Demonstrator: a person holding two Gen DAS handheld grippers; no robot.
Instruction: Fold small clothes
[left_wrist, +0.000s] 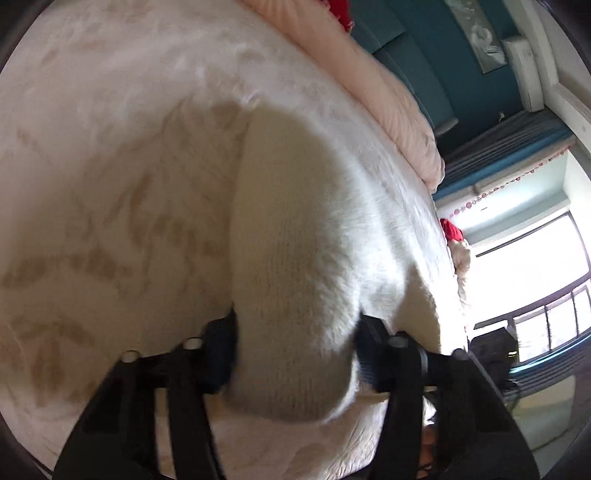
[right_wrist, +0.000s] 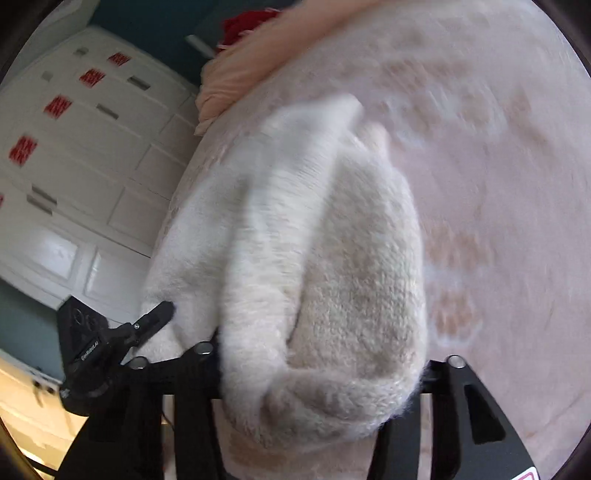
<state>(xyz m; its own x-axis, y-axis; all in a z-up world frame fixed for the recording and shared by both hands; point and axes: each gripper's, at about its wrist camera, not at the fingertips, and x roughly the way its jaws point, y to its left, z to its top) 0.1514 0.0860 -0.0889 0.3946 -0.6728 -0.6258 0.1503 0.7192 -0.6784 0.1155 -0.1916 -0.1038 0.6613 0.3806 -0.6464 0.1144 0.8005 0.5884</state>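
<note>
A fluffy cream-white knit garment (left_wrist: 291, 266) lies on the pale patterned bed cover (left_wrist: 110, 166). My left gripper (left_wrist: 295, 354) is shut on the garment's near edge, with the fabric bunched between its black fingers (left_wrist: 221, 354). In the right wrist view the same garment (right_wrist: 325, 280) is gathered in thick folds. My right gripper (right_wrist: 321, 373) is shut on that bundle, and the cloth hides most of the fingertips. The left gripper (right_wrist: 155, 317) shows at the garment's left edge in the right wrist view.
A pink folded duvet (left_wrist: 388, 96) lies along the far side of the bed, with something red (right_wrist: 247, 22) beside it. A white wardrobe (right_wrist: 81, 155) stands past the bed edge. A bright window with a railing (left_wrist: 535, 266) is at the right.
</note>
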